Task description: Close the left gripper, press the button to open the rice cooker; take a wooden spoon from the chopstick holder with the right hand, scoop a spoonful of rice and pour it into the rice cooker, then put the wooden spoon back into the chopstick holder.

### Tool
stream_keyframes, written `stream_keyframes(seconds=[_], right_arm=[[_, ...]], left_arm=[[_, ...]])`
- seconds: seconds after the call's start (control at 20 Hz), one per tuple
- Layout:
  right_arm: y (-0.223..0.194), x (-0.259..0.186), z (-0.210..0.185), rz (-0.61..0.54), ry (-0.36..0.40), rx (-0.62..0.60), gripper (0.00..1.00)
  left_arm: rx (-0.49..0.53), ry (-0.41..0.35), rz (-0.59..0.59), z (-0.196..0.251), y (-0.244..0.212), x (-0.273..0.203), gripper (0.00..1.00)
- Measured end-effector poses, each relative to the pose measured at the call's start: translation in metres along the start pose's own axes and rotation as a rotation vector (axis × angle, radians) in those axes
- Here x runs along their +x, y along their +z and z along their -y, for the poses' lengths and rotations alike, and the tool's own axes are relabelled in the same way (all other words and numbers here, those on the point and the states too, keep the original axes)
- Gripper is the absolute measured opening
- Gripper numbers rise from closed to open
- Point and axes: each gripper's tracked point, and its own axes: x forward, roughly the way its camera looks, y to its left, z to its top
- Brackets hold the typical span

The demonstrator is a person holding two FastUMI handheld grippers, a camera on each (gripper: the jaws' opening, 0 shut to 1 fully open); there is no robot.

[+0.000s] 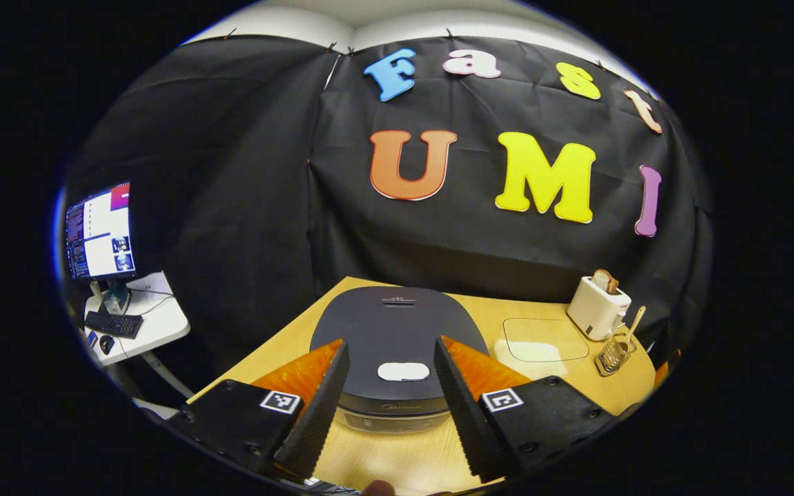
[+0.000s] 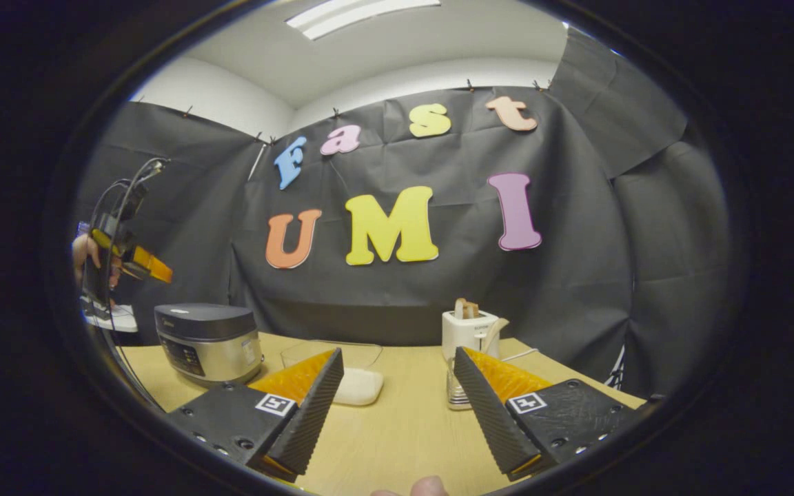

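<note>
Two grippers up, both with jaws spread wide and holding nothing. Step in hand: the very first one, lid not yet opened.

Left gripper [image 1: 387, 413], left gripper view: fingers splay across the lower middle of the frame, hovering over the rice cooker [image 1: 397, 331], which sits closed at lower centre on the desk [image 1: 397, 461]. A pale oval button [image 1: 404, 372] lies near the lid's front edge, framed between the two fingers but not touched. In the right gripper view the same gripper shows at far left, raised above the cooker, a hand behind it.

Right gripper [image 2: 397, 413], right gripper view: fingers open over bare desk at the bottom of the frame, well apart from everything.

Task things, left gripper view: chopstick holder [image 1: 616, 355] at lower right, wooden spoon [image 1: 635, 324] standing in it, handle leaning up and right. Clear rice container [image 1: 545, 341] lies between cooker and holder, with white rice in it. Toaster [image 1: 600, 306] just behind the holder.

Next move, as I judge it: bring the left jaws fully together, then come down onto the button. Spoon is untouched, so the right side waits.
</note>
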Motion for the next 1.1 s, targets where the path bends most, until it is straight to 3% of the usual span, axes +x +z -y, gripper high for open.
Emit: stream_keyframes(seconds=[0.3, 0.5, 0.7, 0.8, 0.85, 1.1], right_arm=[[-0.01, -0.001, 0.01, -0.018, -0.004, 0.025, 0.95], [-0.009, -0.002, 0.017, -0.013, -0.014, 0.02, 0.96], [-0.014, -0.001, 0.017, -0.019, -0.006, 0.036, 0.95], [-0.015, 0.001, 0.018, -0.022, -0.007, 0.035, 0.92], [-0.016, 0.001, 0.019, -0.022, -0.01, 0.038, 0.96], [-0.029, 0.005, 0.009, -0.052, 0.011, 0.078, 0.96]], left_arm=[[0.056, 0.041, -0.216, -0.006, -0.026, 0.024, 0.36], [0.097, 0.008, -0.297, 0.009, -0.041, 0.029, 0.2], [0.114, 0.024, -0.32, 0.01, -0.044, 0.035, 0.03], [0.126, 0.027, -0.317, 0.008, -0.046, 0.038, 0.03], [0.132, 0.041, -0.323, 0.008, -0.05, 0.041, 0.03], [0.167, 0.086, -0.288, 0.007, -0.053, 0.04, 0.03]])
